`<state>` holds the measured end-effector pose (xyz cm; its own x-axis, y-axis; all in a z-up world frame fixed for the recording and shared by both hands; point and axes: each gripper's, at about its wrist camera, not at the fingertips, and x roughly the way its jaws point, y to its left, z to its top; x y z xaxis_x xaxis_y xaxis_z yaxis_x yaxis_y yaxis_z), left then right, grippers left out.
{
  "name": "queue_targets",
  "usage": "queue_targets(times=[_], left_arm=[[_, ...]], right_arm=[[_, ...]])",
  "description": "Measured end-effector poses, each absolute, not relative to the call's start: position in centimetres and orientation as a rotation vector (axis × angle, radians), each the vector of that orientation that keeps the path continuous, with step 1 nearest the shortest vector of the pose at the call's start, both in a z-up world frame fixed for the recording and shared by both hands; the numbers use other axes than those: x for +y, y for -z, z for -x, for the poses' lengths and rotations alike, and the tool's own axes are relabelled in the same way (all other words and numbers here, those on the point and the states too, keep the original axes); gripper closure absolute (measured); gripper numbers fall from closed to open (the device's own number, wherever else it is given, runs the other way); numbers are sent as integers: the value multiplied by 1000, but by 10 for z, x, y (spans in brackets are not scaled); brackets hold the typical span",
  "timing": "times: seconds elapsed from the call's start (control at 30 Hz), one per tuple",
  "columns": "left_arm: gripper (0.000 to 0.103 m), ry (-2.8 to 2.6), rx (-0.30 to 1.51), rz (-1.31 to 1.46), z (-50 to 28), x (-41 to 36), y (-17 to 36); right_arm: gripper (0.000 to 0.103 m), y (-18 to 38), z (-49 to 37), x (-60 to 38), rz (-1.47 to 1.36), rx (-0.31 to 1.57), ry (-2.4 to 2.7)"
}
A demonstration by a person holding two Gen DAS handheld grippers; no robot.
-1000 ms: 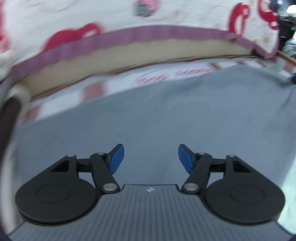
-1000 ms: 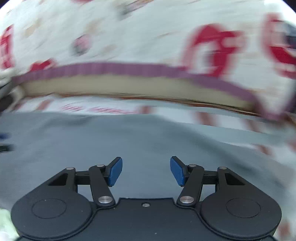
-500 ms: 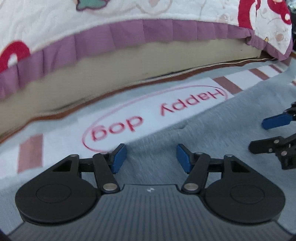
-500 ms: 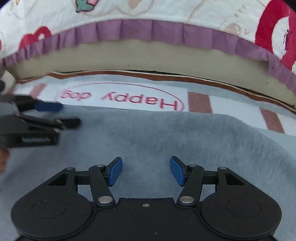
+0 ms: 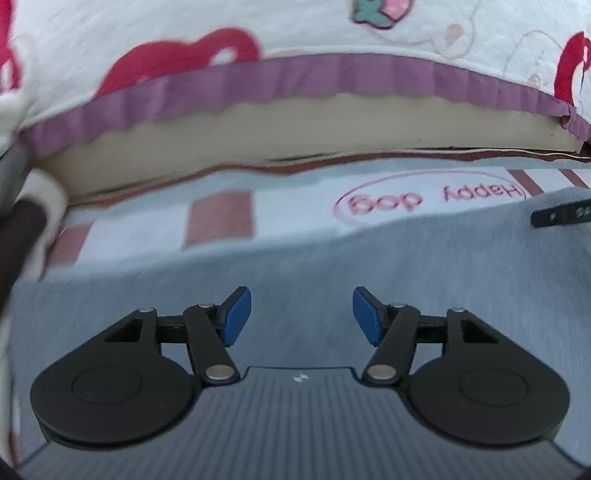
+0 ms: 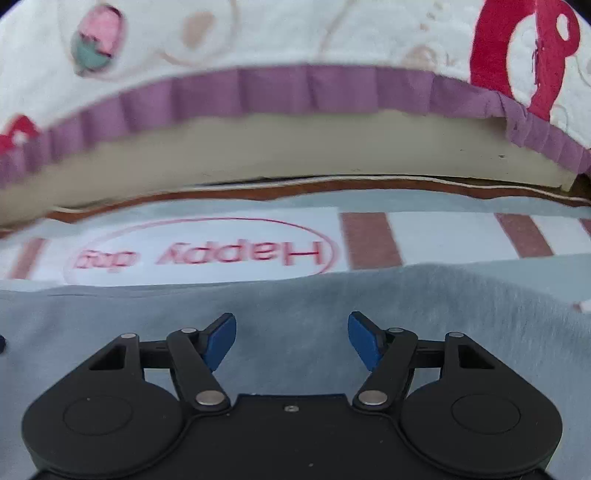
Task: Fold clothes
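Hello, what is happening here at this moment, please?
A person holds two grippers over a grey garment spread on a striped sheet, folding clothes. The left gripper is open, nothing between its fingers. The right gripper is opening, also with nothing pinched. Beyond the sheet lies a white quilt with a purple frill.

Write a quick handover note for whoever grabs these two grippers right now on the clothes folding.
Left gripper: jaws open, nothing between them, above the grey garment.
Right gripper: jaws opening, nothing between them, above the same garment.
Garment lies spread on the striped "Happy dog" mat, beside the quilt with purple trim.
Done: no fold visible in these views.
Left: grasp an edge and fold.
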<state>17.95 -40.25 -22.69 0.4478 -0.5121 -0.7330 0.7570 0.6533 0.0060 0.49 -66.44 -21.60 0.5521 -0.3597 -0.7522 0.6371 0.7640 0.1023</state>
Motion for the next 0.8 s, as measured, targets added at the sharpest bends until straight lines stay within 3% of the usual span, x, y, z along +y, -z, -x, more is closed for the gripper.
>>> queue_targets(times=[0.2,0.4,0.47,0.67,0.8], left_arm=[[42,826,806,-380,-165,-345,220],[40,837,835,-517,-144,-270,207],[40,807,861,-530,-140,-244,207],[40,785,914,-487,-124,-192,205],[40,835,847,-569,-115,-198,214]], right_arm=[[31,190,17,-576,-385,730,268],[31,166,46,-458,-177,769,-17],[49,165,53,-423,-83,797,-117],[64,194,44,-348,95,926,-285],[64,204,32,-338,143,1019,-249]])
